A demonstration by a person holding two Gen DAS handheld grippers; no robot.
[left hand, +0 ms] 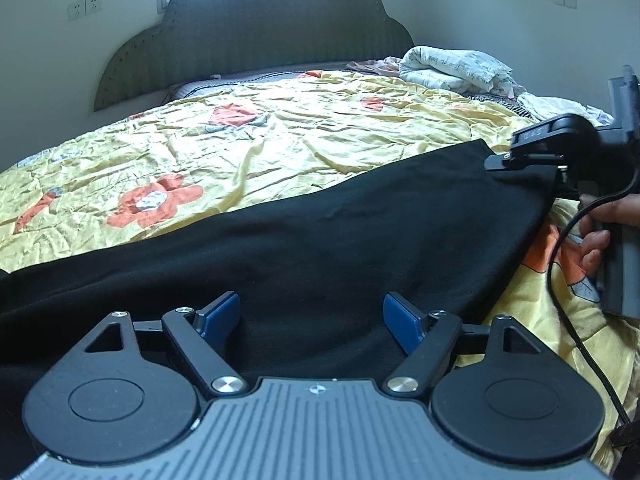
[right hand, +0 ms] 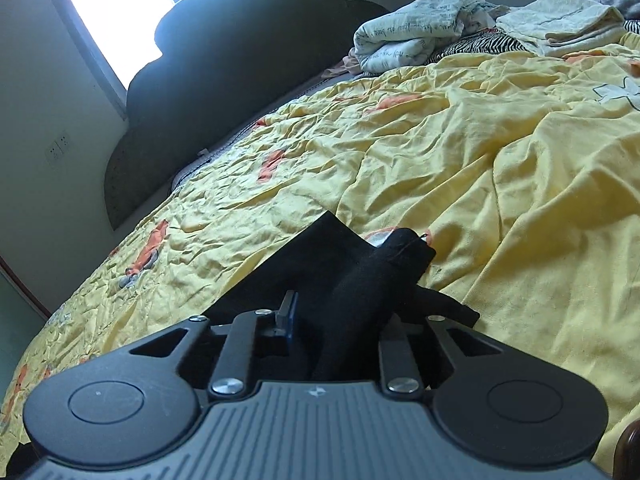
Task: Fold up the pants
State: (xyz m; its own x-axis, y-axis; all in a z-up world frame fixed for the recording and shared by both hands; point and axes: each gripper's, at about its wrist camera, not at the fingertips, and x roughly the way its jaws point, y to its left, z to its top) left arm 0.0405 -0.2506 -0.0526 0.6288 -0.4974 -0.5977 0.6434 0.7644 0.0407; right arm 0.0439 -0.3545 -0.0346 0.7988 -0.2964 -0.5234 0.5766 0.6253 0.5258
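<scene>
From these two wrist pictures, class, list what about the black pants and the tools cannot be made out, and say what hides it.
- Black pants: left wrist view, near end hidden under the left tool; left end cut off by the frame edge.
- Right tool: right wrist view, right pad buried in bunched black cloth.
- Waist or hem end: cannot tell; the cloth is too dark for detail.
- Person's hand: cut off by the right edge.

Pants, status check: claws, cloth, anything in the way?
Left claw open over black pants, gripping nothing. Right claw shut on bunched pants end. Folded laundry far off by headboard, clear of the work.
</scene>
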